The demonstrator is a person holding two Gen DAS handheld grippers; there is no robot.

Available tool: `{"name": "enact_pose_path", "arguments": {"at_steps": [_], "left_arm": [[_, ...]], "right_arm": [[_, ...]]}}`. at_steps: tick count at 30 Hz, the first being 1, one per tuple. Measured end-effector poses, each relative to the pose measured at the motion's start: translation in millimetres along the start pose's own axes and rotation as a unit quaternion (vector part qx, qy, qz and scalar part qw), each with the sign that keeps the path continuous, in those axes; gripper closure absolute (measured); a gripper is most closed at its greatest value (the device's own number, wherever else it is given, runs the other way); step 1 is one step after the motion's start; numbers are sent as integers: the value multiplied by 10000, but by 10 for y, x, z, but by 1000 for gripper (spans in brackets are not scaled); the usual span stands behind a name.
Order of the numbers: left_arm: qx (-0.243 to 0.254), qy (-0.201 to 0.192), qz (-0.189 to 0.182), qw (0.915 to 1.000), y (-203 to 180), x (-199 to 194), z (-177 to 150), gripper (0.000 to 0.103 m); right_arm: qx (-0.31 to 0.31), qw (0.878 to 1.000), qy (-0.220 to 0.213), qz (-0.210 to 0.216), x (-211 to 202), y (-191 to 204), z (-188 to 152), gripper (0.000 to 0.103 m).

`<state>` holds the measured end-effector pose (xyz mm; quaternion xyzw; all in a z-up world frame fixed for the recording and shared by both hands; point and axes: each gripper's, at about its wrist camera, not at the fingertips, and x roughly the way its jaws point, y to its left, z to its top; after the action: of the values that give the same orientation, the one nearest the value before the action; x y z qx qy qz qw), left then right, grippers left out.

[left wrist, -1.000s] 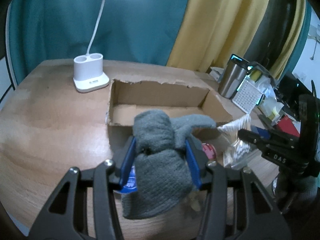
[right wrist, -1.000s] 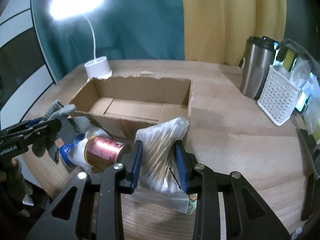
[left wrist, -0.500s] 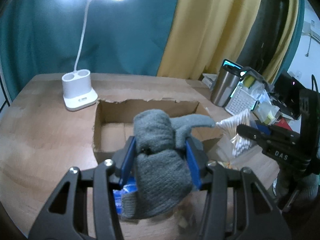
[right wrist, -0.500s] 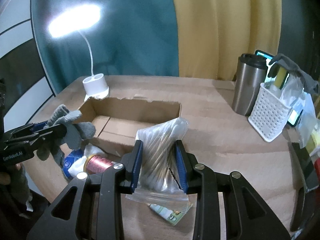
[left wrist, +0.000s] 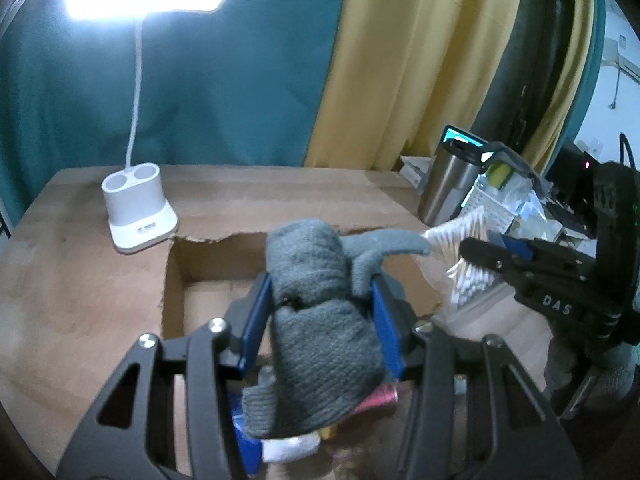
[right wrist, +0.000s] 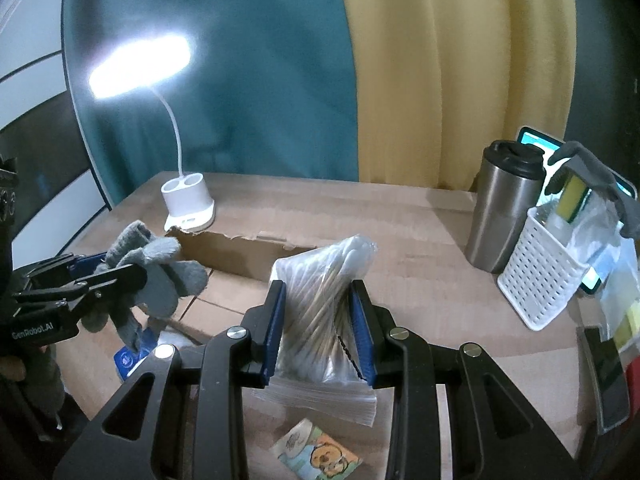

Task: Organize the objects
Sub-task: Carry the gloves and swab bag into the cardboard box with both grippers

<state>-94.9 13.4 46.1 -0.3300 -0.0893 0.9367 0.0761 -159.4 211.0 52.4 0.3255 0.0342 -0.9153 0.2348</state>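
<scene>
Glove (left wrist: 320, 320), grey knit, sits clamped between the blue pads of my left gripper (left wrist: 322, 316); I note it is carried clear of the table (left wrist: 72, 280), bunched, its long axis running away from me along the fingers, cuff hanging toward me and one finger tip pointing off to the right. In my right gripper (right wrist: 318, 320) I hold a clear bag of cotton swabs (right wrist: 320, 304), pinched at mid-height. The sticks stand roughly upright, leaning slightly, with the swab heads uppermost and the zip end hanging below the pads.

Beneath the two loads, along the near edge of the table, I record a small printed packet (right wrist: 316, 456), a red can (left wrist: 378, 396) and a blue-and-white item, partly hidden; I cannot identify the last.

Just beyond both loads lies the open cardboard box (left wrist: 208, 280), its floor bare where visible. At the far left corner stands a white desk lamp (left wrist: 136, 208), lit; toward the far right edge, a steel tumbler (right wrist: 504, 208) and a white perforated basket (right wrist: 536, 272).

Assessment: both items are lifted and in transit; the step in hand is carrying them to the box. Next I would bring each load over the box opening, lower it inside the walls, then release, keeping the two grippers from colliding above it.
</scene>
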Motion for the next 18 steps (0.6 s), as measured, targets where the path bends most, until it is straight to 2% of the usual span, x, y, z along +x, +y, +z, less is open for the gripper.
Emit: {"name": "enact_pose_path", "arguments": {"at_steps": [18], "left_arm": [[-82, 213, -181, 9996, 33, 509, 128, 53]], "right_arm": [[48, 9997, 166, 151, 410, 27, 221, 69]]}}
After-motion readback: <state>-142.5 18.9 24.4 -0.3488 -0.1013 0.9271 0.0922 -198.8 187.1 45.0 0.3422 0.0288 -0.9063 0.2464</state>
